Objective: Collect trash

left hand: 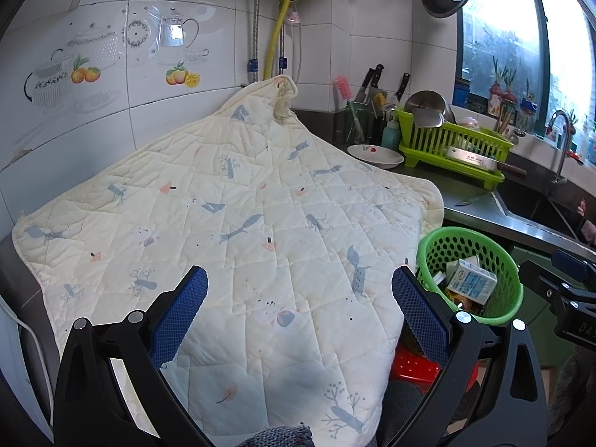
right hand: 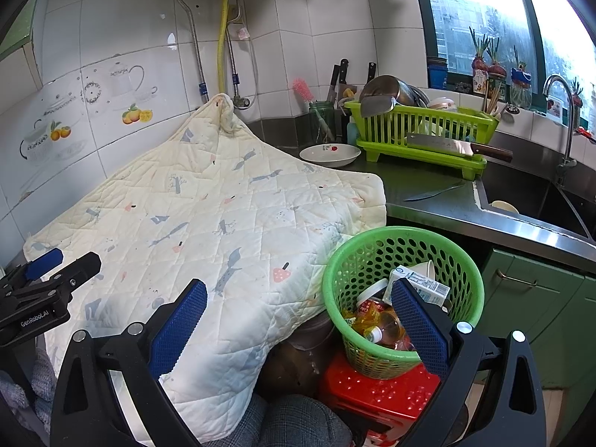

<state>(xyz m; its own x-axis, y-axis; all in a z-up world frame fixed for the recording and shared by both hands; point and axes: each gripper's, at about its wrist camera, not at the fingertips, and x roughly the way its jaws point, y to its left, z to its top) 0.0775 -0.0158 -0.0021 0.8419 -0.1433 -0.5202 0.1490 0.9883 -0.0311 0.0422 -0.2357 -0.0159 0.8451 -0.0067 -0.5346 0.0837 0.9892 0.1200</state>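
A cream quilted cloth [left hand: 238, 223] printed with grey foxes and small mushrooms is draped over most of the near table, one corner peaked up against the tiled wall [left hand: 93, 119]. Behind it the dark steel table [right hand: 439, 201] carries a lime dish rack [right hand: 421, 130] with a cleaver [right hand: 458, 147] laid across its front, a white plate [right hand: 329, 154] just beside the rack, and a loose knife [right hand: 434, 192] near the sink [right hand: 540, 201]. A green perforated basket [right hand: 376, 257] stands on a red stool [right hand: 376, 391] at the cloth's right edge; the trash lies inside it: a milk carton [right hand: 428, 285], a plastic bottle [right hand: 385, 326] and a white cup [right hand: 372, 290]. The left tool [left hand: 300, 309] hangs over the cloth, jaws spread wide and empty. The right tool [right hand: 298, 316] is likewise wide and empty, one finger over the basket.
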